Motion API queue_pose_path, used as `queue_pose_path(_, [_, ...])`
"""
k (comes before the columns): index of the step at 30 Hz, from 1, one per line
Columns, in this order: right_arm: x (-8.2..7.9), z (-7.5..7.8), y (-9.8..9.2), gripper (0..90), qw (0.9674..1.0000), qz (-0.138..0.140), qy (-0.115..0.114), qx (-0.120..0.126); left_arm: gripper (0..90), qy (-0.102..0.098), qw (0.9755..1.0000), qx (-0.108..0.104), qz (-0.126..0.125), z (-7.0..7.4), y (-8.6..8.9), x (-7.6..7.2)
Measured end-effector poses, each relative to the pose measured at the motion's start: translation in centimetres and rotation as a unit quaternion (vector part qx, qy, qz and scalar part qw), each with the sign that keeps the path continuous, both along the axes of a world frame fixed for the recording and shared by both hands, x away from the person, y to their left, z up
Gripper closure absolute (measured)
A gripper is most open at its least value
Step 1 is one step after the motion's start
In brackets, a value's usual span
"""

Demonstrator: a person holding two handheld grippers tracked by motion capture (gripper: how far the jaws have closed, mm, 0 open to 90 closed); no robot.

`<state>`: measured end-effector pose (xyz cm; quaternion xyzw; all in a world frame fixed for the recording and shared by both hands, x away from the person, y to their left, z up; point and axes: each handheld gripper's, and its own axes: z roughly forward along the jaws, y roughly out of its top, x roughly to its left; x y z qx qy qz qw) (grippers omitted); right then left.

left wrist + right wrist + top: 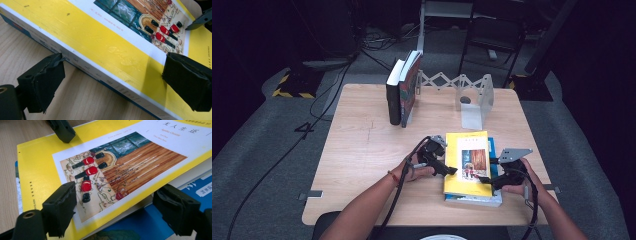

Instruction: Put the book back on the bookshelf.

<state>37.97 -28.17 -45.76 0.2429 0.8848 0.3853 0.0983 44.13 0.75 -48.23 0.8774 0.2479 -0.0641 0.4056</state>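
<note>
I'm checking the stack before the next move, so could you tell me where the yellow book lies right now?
In the high view the yellow book lies flat atop a blue book at the table's near right, between the left gripper and right gripper.

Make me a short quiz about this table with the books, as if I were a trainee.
1. True or false: the yellow book lies on top of a blue book.
2. How many books stand upright at the far side of the table? A) two B) five
3. Which tongs have a pad resting over the yellow cover beside its spine?

Key
1. True: the blue one shows under its edge.
2. A.
3. The left tongs, open astride the spine; the right tongs stand open at the opposite edge.
</note>
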Motion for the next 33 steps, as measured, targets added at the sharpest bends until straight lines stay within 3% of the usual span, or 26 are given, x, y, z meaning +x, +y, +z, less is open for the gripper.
queue_pose_path(4, [0.0, 0.2, -0.1, 17.9, 0.9998, -0.016, 0.005, -0.011, 2.6, 0.013, 0.9999, -0.006, 0.005, -0.3, -0.1, 0.5])
queue_pose_path(6, [0.2, 0.1, -0.1, 17.0, 0.9997, -0.021, 0.015, -0.006, 2.9, 0.023, 0.9996, -0.016, 0.003, -0.5, -0.3, 0.7])
queue_pose_path(9, [0.7, -0.3, -0.3, 15.9, 0.9992, -0.02, 0.033, 0.007, 1.9, 0.034, 0.9993, -0.015, 0.007, -0.6, -0.8, 0.9])
queue_pose_path(16, [0.7, -0.1, 0.0, 15.8, 0.9997, -0.006, 0.021, -0.005, 1.0, 0.017, 0.9998, -0.005, 0.014, -0.2, -1.1, 0.6])
queue_pose_path(18, [0.7, -0.1, 0.0, 15.8, 0.9999, -0.003, 0.016, -0.006, 3.5, 0.002, 0.9997, -0.012, 0.021, 0.2, -0.9, 0.3])
queue_pose_path(21, [0.6, 0.0, 0.2, 15.8, 0.9999, 0.001, 0.011, -0.009, 5.5, 0.005, 0.9994, -0.027, 0.022, 0.7, -0.5, 0.2])
queue_pose_path(24, [0.6, 0.0, 0.4, 15.7, 0.9999, 0.006, 0.002, -0.009, 6.1, -0.005, 0.999, -0.04, 0.02, 1.1, -0.1, -0.1])
queue_pose_path(25, [0.5, 0.1, 0.5, 16.6, 0.9999, 0.01, -0.001, -0.009, 7.5, -0.005, 0.999, -0.04, 0.02, 1.1, -0.1, -0.1])
queue_pose_path(28, [0.5, 0.2, 1.0, 23.4, 0.9997, 0.024, -0.001, 0.006, 13.7, -0.014, 0.9974, -0.066, 0.026, 1.9, 0.2, -0.4])
queue_pose_path(33, [0.5, 0.2, 1.4, 23.0, 0.9995, 0.029, 0.004, 0.008, 16.9, -0.028, 0.9968, -0.068, 0.03, 2.2, 0.1, -0.6])
